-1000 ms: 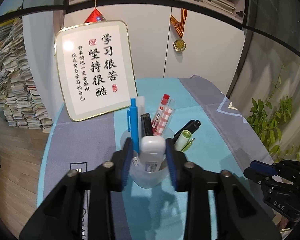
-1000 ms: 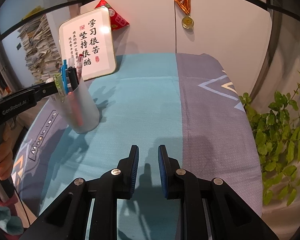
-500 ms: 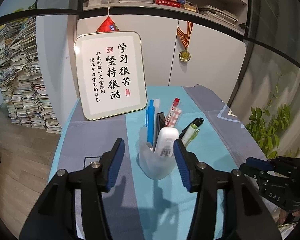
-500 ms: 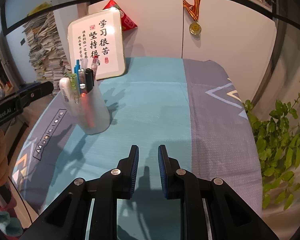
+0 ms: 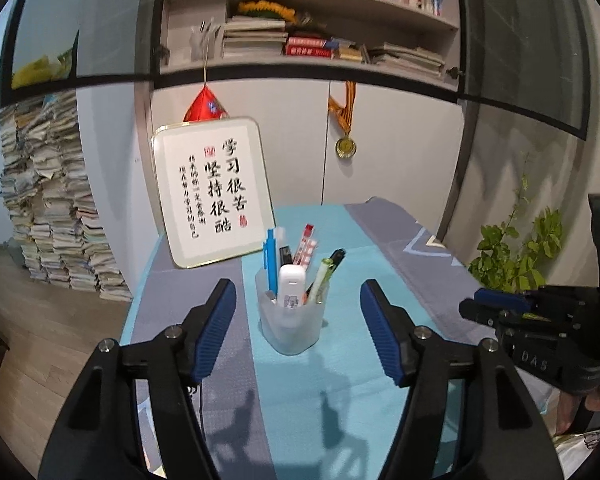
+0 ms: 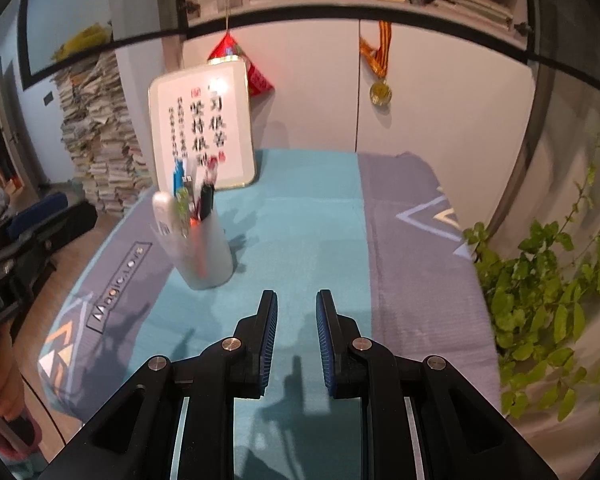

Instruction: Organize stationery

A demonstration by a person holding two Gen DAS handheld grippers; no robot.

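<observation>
**Pen cup stands filled on the worktop, both grippers empty**

The left gripper (image 5: pixel 296 334) is spread wide and holds nothing; its two blue-padded fingers (image 5: pixel 216 332) stand on either side of the pen cup (image 5: pixel 291 322) without touching it, short of it in the view. The frosted cup stands upright on the turquoise strip of the cloth-covered worktop (image 5: pixel 340 400). In it stand a white correction-tape stick (image 5: pixel 291 284) at the front, a blue pen (image 5: pixel 270 258), a red-and-white checked pen (image 5: pixel 307 242), a green highlighter (image 5: pixel 320 276) and a black marker (image 5: pixel 336 258), the last two leaning to the right.

The right gripper (image 6: pixel 297 338) hovers over the same cloth with its fingers nearly together, a narrow gap between the pads and nothing in it. The cup lies ahead and to its left, well apart.

Behind the cup a framed calligraphy board (image 5: pixel 212 190) leans against the cabinet, a gold medal (image 5: pixel 346 146) hangs on the cabinet door, and a leafy plant (image 5: pixel 516 252) grows beside the worktop's right edge.
</observation>
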